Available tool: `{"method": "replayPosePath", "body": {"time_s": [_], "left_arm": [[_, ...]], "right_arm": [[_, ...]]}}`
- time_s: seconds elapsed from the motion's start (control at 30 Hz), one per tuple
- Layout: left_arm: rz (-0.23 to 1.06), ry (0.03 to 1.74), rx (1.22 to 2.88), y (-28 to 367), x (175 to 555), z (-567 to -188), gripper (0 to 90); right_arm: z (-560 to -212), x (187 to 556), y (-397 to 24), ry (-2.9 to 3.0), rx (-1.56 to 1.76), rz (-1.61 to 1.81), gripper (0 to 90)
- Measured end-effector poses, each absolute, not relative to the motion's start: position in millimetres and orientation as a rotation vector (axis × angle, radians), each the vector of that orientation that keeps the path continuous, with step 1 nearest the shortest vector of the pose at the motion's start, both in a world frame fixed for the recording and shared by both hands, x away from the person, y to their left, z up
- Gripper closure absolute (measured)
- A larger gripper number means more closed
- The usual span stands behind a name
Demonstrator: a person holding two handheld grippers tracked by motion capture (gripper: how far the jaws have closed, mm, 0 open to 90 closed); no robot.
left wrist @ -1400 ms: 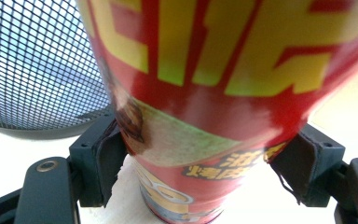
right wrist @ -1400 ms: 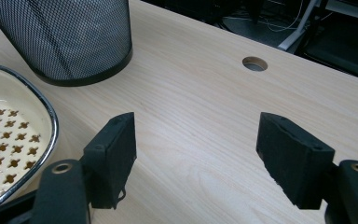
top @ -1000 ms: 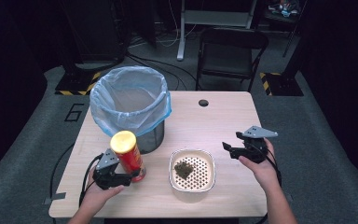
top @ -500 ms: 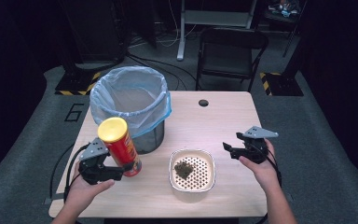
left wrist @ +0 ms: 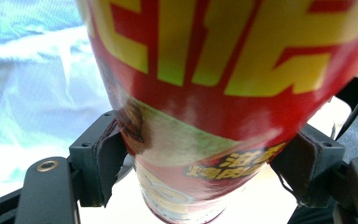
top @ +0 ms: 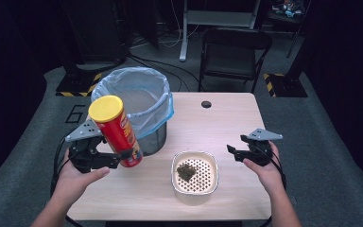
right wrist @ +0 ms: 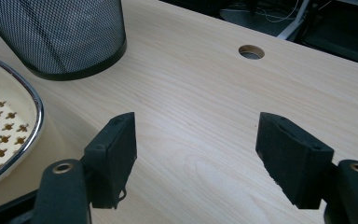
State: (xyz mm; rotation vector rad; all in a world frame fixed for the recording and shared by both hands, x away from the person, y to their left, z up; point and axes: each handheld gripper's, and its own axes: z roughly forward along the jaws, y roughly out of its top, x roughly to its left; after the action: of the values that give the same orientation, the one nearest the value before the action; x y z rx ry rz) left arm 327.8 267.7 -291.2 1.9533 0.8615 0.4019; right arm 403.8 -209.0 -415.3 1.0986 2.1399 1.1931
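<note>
A red chip can (top: 118,130) with a yellow lid hangs tilted above the table's left side, beside the bin. My left gripper (top: 116,158) is shut on its lower part; in the left gripper view both pads press the can (left wrist: 205,140) from either side. A black mesh bin (top: 134,111) lined with a pale blue bag stands at the back left. At the right my right gripper (top: 231,152) rests low over the table, open, with bare wood between its pads (right wrist: 114,154).
A cream perforated bowl (top: 210,182) holding a dark clump (top: 185,171) sits at the front centre. A round cable hole (top: 206,104) lies in the far part of the table (top: 236,123). A black chair (top: 234,52) stands behind the table.
My left gripper has lifted the chip can off the table, up and slightly left beside the bin, and the can now tilts. The right gripper has stayed put.
</note>
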Motion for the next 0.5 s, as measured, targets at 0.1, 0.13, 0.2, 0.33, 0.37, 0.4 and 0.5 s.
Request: {"method": "replayPosePath", "body": {"time_s": [0.1,0.13,0.2,0.33,0.37,0.4,0.5], "left_arm": [[0.388,0.853,1.953,266,329,-281,23.7],[0.388,0.853,1.955,265,329,-277,23.7],[0.39,0.854,1.955,262,330,-270,23.7],[0.4,0.854,1.968,258,333,-260,23.7],[0.403,0.853,1.968,257,333,-258,23.7],[0.401,0.852,1.97,255,334,-255,23.7],[0.403,0.847,1.973,252,338,-248,23.7]], "right_arm": [[-416,404,-210,2.138,1.107,1.192,28.4],[-416,404,-210,2.136,1.11,1.191,28.4],[-417,404,-211,2.139,1.11,1.19,28.4],[-418,405,-210,2.142,1.114,1.185,28.4],[-418,405,-210,2.145,1.114,1.183,28.4],[-418,405,-210,2.146,1.114,1.183,28.4],[-419,405,-210,2.148,1.11,1.183,28.4]]}}
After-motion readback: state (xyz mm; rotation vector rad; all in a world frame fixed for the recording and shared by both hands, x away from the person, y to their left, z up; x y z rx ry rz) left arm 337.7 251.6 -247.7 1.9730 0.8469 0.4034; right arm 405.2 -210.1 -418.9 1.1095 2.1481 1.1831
